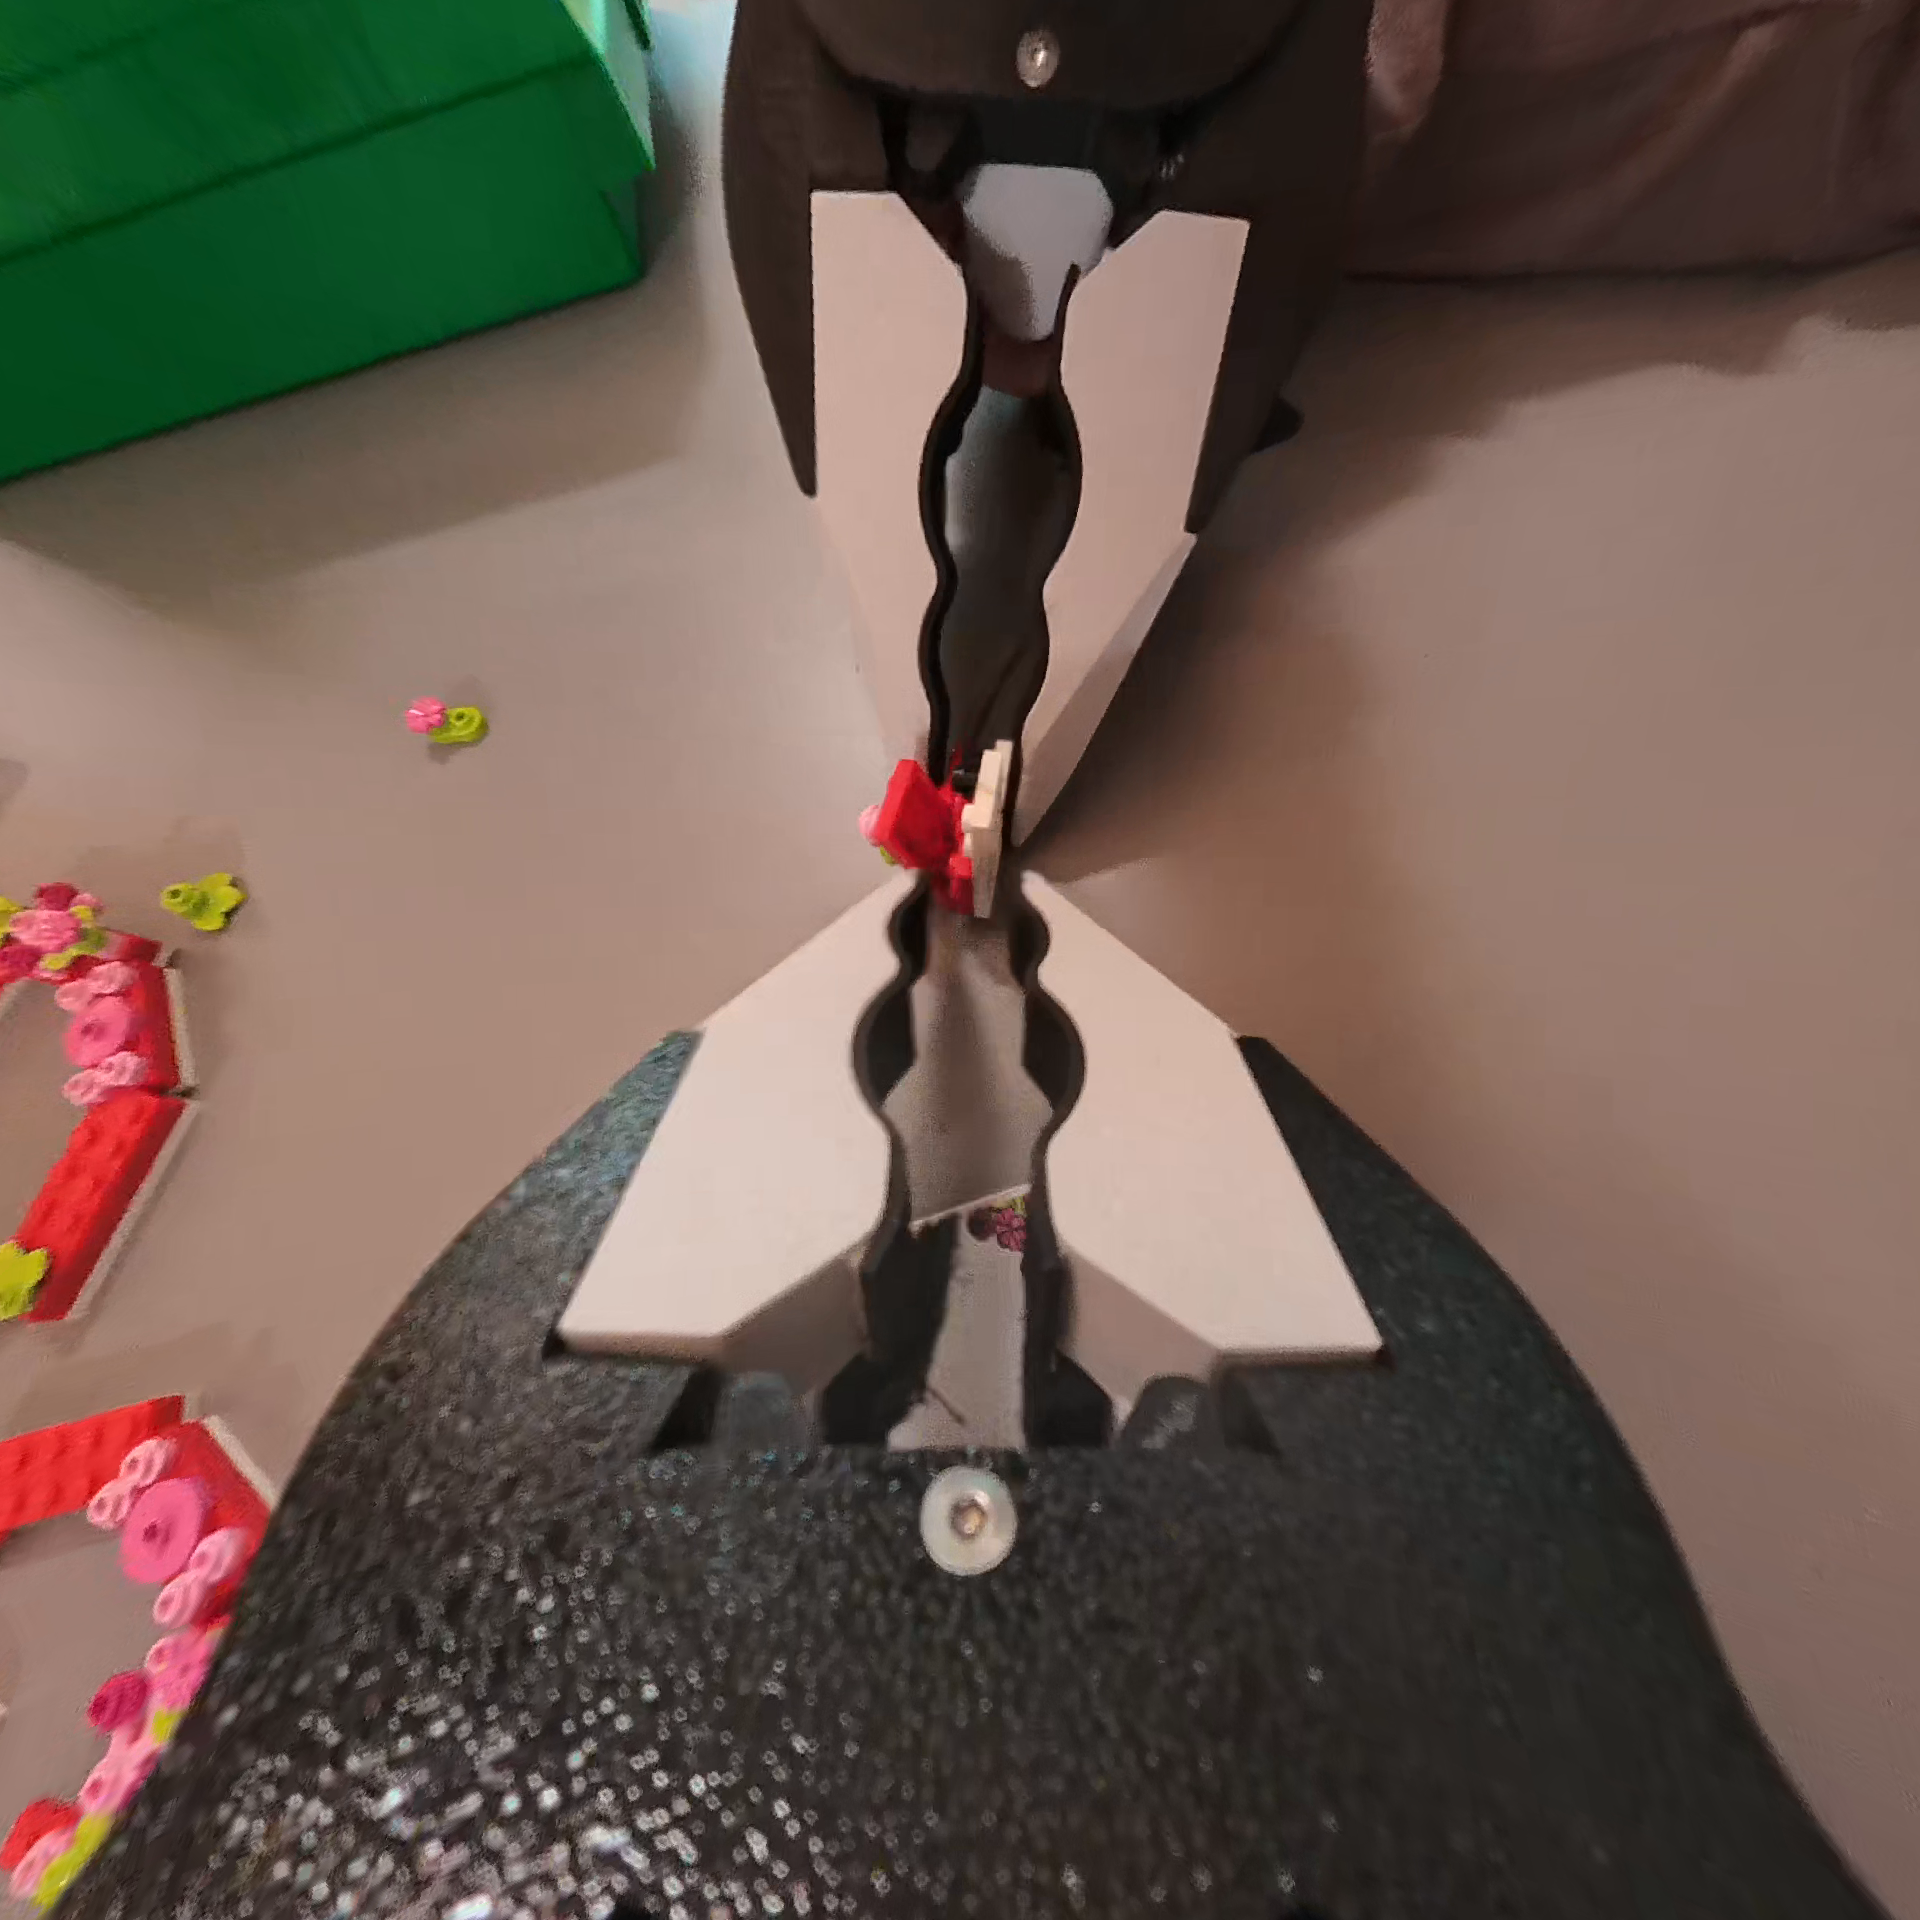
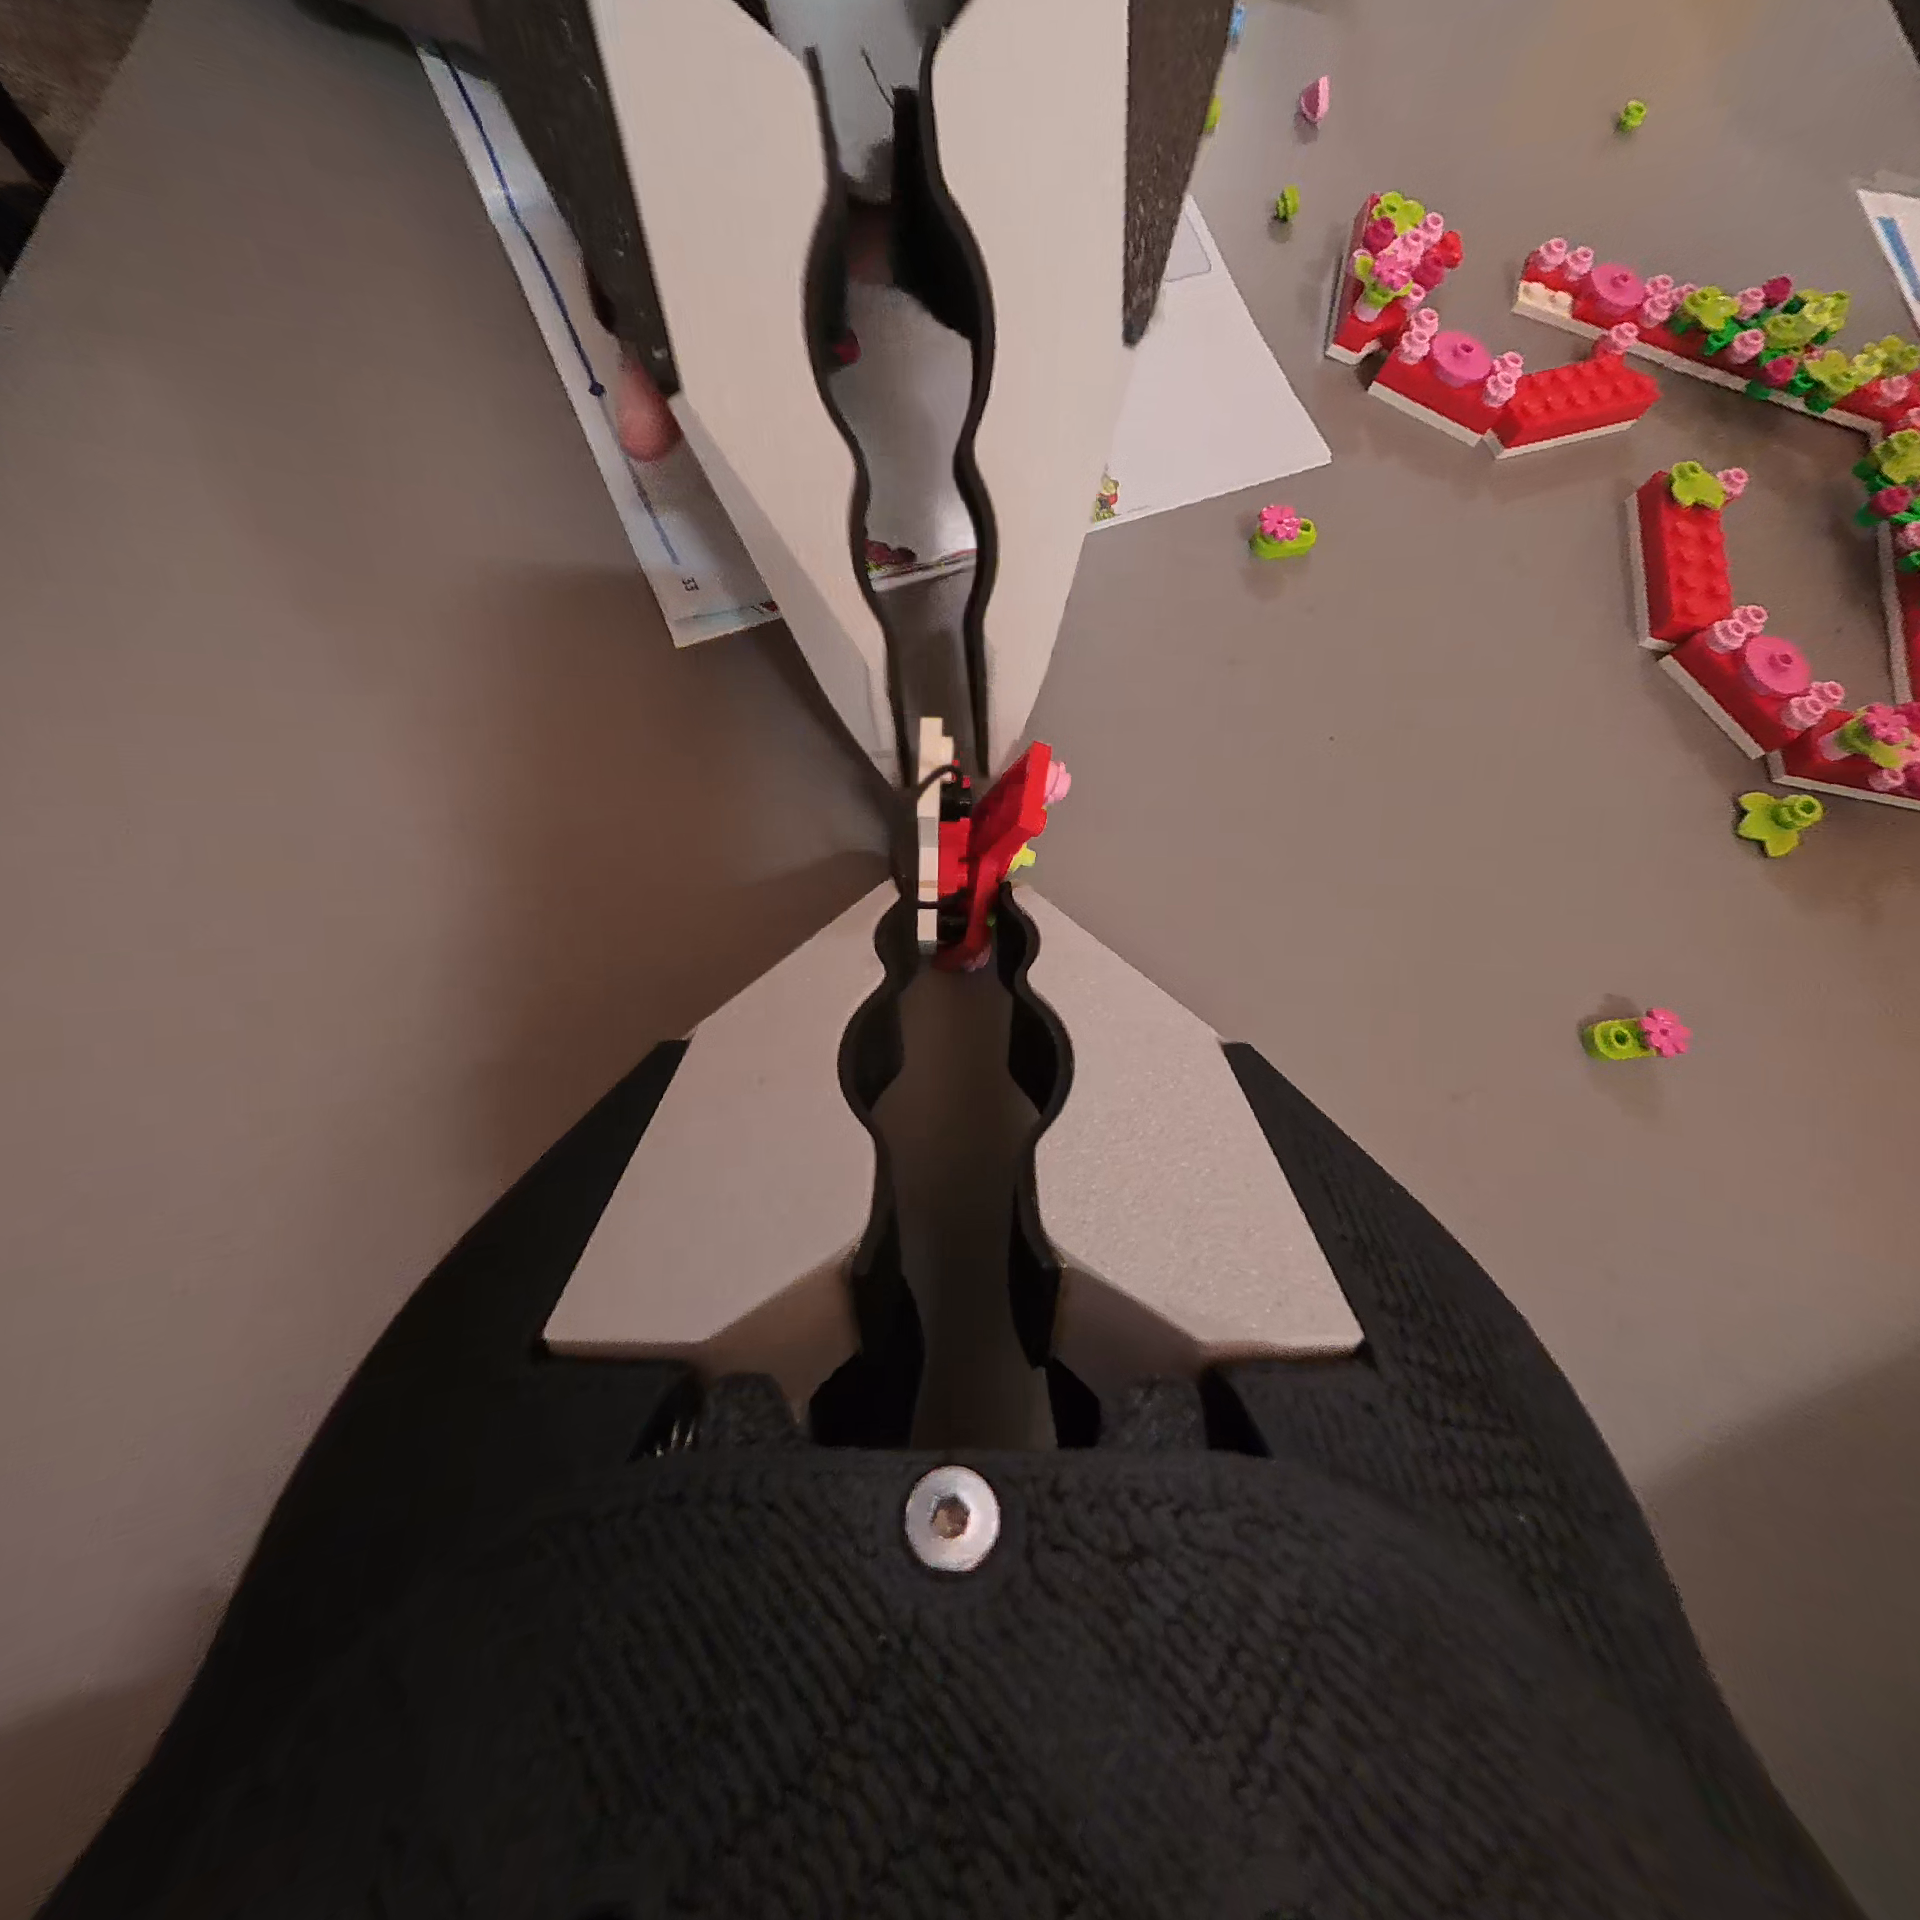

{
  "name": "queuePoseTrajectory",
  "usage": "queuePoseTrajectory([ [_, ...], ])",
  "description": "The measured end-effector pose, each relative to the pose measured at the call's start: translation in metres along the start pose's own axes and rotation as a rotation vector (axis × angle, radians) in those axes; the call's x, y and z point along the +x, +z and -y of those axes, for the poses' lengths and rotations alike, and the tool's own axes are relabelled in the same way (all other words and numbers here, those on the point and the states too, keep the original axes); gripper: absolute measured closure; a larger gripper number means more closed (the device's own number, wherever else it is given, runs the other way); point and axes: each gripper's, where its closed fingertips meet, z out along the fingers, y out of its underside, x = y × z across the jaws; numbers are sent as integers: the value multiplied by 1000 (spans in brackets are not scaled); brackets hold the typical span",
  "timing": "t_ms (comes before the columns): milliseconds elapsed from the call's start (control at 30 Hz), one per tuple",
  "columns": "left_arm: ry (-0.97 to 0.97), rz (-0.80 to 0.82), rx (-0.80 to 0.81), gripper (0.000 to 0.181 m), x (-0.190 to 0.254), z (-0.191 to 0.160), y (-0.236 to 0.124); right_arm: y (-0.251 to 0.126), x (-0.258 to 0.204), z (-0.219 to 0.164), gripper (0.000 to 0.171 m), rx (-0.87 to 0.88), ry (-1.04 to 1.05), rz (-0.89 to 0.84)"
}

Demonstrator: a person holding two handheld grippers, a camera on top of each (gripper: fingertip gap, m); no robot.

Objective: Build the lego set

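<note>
Left wrist view shows a small red-and-white piece (image 1: pixel 951 831) pinched between both grippers, tip to tip, above the table (image 1: pixel 1455 831). Left gripper (image 1: pixel 961 904) and right gripper (image 2: pixel 951 914) are each clamped narrow on it. It looks light, stiff, slippery; flat faces seem the safest hold. Flowered red sections (image 2: pixel 1558 395) lie well apart.

- Warm, dim indoor light on my feeds, soft shadows under both grippers.
- Fisheye bends the edges hard.
- Green box (image 1: pixel 312 208) at 10 o'clock is smeared.
- Screw (image 2: pixel 951 1519) at 6 o'clock glints.
</note>
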Motion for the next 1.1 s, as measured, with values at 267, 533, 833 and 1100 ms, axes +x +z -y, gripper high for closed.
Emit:
queuePoseTrajectory([
  [267,9,3,62,142,-1,2,1,2,-7,3,159,7,-39,20],
  [533,2,-18,16,156,6,-6,0,4,-12,6,159,14,-87,19],
  [833,-117,-93,7,161,8,-16,-3,4,-13,5,159,8,-20,58],
  [1100,-112,-136,1,169,16,-16,-3,5,-13,6,159,8,-20,59],
])
